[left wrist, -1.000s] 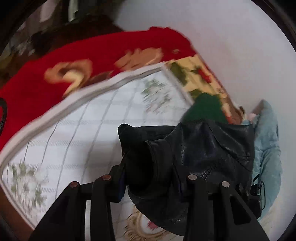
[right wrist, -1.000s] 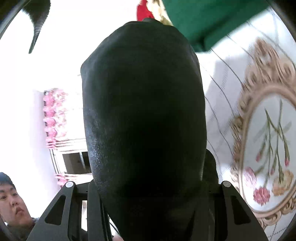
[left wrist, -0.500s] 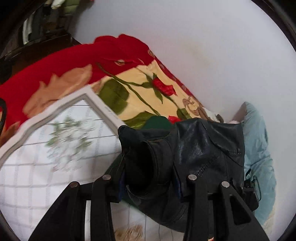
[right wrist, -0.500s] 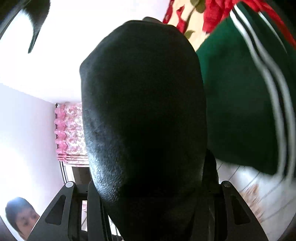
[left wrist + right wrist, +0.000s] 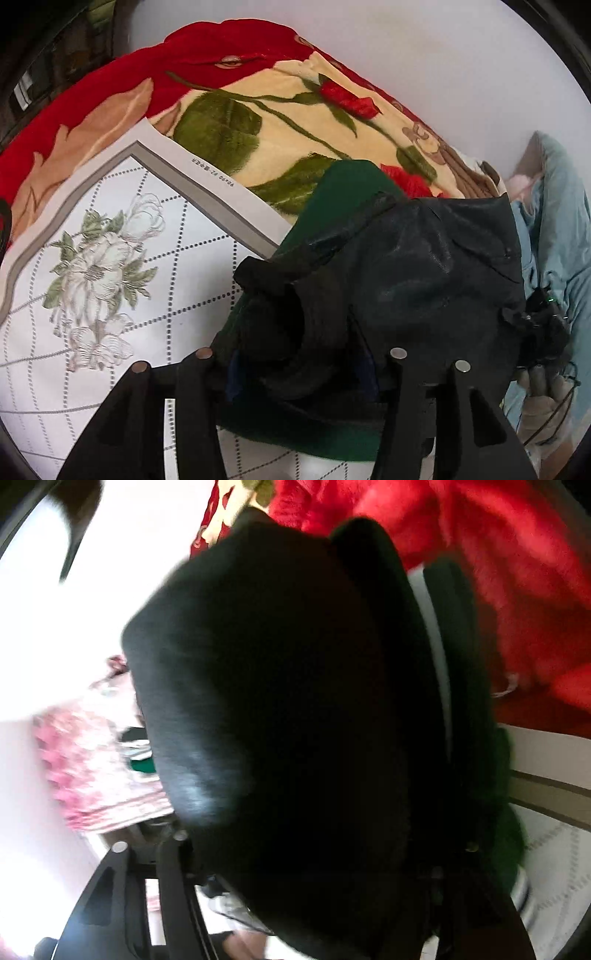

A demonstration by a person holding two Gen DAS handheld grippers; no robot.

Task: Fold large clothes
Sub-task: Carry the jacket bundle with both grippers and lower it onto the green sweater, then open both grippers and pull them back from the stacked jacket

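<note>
1. Black leather jacket: one, bunched and lifted, draped over one dark green garment that lies on the white floral tablecloth.
2. Same jacket fills the middle of the right wrist view, blurred, with a white-striped strip of the green garment beside it on the right.
3. One red-and-cream rose blanket spread behind the tablecloth; seen as a red blur from the right side.
4. One pale blue garment heaped at the far right against the white wall.
5. One pink floral cloth at left in the right wrist view.
6. Left gripper: fingers part-way apart, pinching a thick roll of jacket collar and lining between them.
7. Right gripper: only the left finger visible, the other buried under leather; clamped on a fold of the jacket, which bulges up over the jaws.
8. Gloved hand on the right gripper's handle visible past the jacket's far edge.
</note>
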